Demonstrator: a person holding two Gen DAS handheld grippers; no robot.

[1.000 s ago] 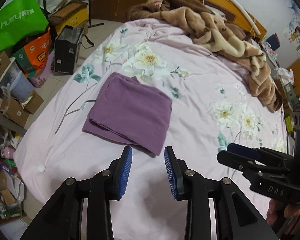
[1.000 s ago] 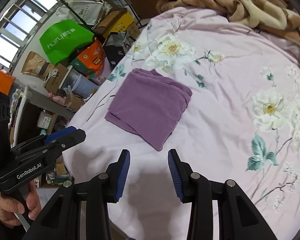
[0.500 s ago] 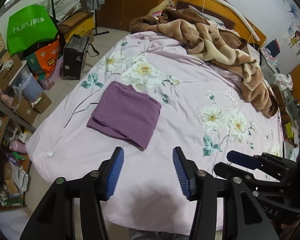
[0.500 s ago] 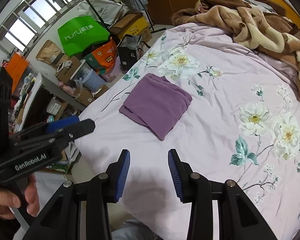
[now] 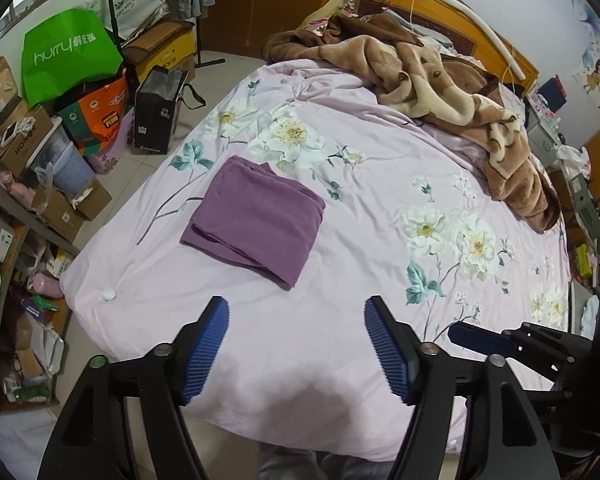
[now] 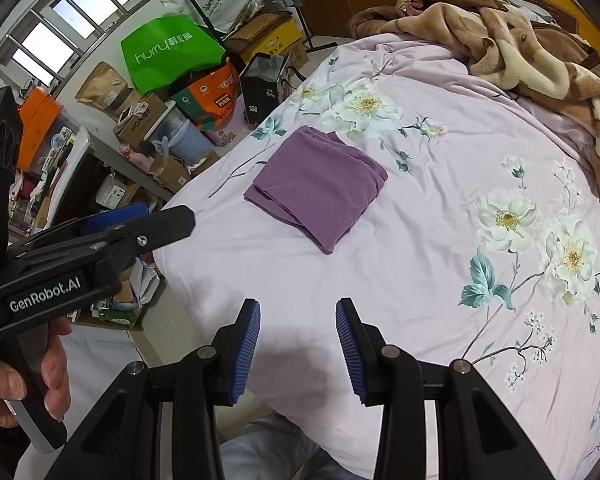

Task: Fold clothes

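A purple garment (image 5: 258, 218) lies folded into a flat rectangle on the pink floral bedsheet (image 5: 380, 208), left of the bed's middle; the right wrist view shows it too (image 6: 320, 184). My left gripper (image 5: 296, 344) hangs above the bed's near edge, well short of the garment, its jaws opening with nothing between them. My right gripper (image 6: 298, 350) also hovers over the near edge, open and empty. Each gripper appears in the other's view: the right one (image 5: 500, 344) at lower right, the left one (image 6: 112, 236) at left with a hand (image 6: 28, 384) on its grip.
A brown and cream blanket (image 5: 440, 80) is heaped at the far end by the wooden headboard (image 5: 440, 4). Left of the bed, bags and boxes crowd the floor, among them a green bag (image 5: 68, 52) and a black bag (image 5: 156, 116). Shelves (image 5: 16, 280) stand at the left.
Both grippers have risen and drawn back from the folded garment, which now looks smaller and farther. The left gripper's jaws have spread much wider. The right jaws kept their gap.
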